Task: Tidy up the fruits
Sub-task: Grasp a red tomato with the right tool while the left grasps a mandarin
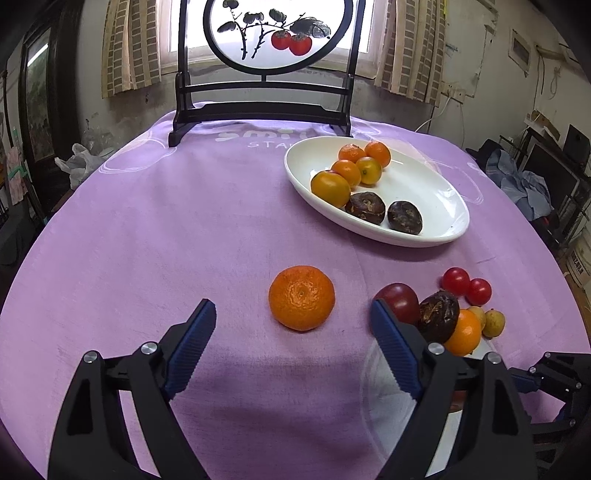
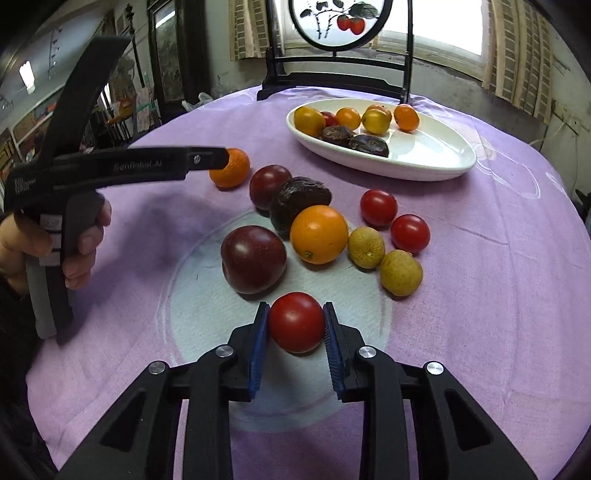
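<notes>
My left gripper point(image 1: 293, 314) is open, its fingers either side of a mandarin point(image 1: 301, 297) lying on the purple cloth. My right gripper point(image 2: 295, 323) is shut on a red tomato point(image 2: 295, 322) just above the cloth. A white oval plate point(image 1: 436, 206) at the back right holds several orange fruits point(image 1: 330, 188) and two dark brown fruits point(image 1: 365, 207). Loose fruit lies in front of the right gripper: two dark plums point(image 2: 253, 259), a dark wrinkled fruit point(image 2: 299, 203), an orange point(image 2: 318, 234), two yellow-green fruits point(image 2: 400, 272) and two small tomatoes point(image 2: 410, 233).
A dark wooden stand with a round painted screen point(image 1: 275, 33) stands at the table's far edge. The left gripper's body and the hand holding it point(image 2: 74, 236) fill the left side of the right wrist view. The round table's edge curves away on both sides.
</notes>
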Demonstrator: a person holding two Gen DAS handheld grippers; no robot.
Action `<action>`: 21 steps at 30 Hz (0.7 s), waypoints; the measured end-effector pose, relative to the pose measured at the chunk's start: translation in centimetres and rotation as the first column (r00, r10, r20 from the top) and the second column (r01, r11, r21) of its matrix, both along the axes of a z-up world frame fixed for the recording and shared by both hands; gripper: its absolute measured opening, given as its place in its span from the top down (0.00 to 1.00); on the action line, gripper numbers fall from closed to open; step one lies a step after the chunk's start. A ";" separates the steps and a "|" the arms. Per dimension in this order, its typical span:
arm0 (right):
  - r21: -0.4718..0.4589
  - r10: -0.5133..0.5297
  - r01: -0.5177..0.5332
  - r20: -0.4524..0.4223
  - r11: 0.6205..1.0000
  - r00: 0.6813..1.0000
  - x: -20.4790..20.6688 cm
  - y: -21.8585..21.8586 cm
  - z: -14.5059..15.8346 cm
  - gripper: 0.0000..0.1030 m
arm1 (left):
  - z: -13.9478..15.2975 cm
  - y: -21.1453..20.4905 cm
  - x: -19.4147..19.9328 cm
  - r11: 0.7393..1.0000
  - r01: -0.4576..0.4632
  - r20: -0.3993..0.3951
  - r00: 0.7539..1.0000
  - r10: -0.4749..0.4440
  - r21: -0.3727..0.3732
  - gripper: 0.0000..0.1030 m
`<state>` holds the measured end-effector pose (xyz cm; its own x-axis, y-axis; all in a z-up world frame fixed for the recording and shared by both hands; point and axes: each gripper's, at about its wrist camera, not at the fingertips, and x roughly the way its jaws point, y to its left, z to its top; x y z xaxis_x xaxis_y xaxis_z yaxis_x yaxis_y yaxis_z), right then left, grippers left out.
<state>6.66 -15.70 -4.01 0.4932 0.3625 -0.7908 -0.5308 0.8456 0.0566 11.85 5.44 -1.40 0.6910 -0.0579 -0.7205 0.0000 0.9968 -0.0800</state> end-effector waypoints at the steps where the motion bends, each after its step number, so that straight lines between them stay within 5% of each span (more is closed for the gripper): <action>1: 0.012 -0.016 0.016 0.003 1.000 1.000 0.1 -0.5 0.2 0.72 | -0.2 0.0 0.1 1.000 0.001 -0.007 1.000 -0.001 -0.002 0.20; 7: 0.083 -0.096 0.095 0.014 0.992 0.995 1.0 -3.6 1.1 0.72 | -1.3 -0.3 0.7 1.000 -0.003 -0.035 0.999 0.004 0.025 0.20; 13: 0.107 -0.122 0.120 0.015 0.987 0.992 1.2 -4.6 1.5 0.72 | -2.9 -0.3 2.3 1.000 -0.010 -0.113 0.994 0.009 -0.004 0.35; 17: 0.109 -0.120 0.116 0.025 0.987 0.992 1.1 -4.6 1.7 0.72 | -3.0 -0.5 3.2 0.999 -0.037 -0.104 0.994 0.038 0.003 0.41; 18: 0.106 -0.126 0.122 0.029 0.987 0.992 1.2 -4.6 1.7 0.72 | -2.9 -0.7 3.3 0.999 -0.035 -0.101 0.994 0.035 0.008 0.44; 19: 0.102 -0.132 0.128 0.033 0.986 0.991 1.1 -4.7 1.7 0.72 | -2.8 -0.8 3.2 1.000 -0.020 -0.093 0.995 0.020 -0.005 0.59; 21: 0.099 -0.145 0.140 0.044 0.985 0.988 1.1 -4.9 1.7 0.72 | -2.7 -1.1 2.8 1.000 -0.019 -0.090 0.996 0.019 -0.003 0.58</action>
<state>7.76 -20.59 -2.30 0.5838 0.3584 -0.7285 -0.4097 0.9047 0.1168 14.69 4.34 -4.09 0.6241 -0.0486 -0.7798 -0.0261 0.9962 -0.0831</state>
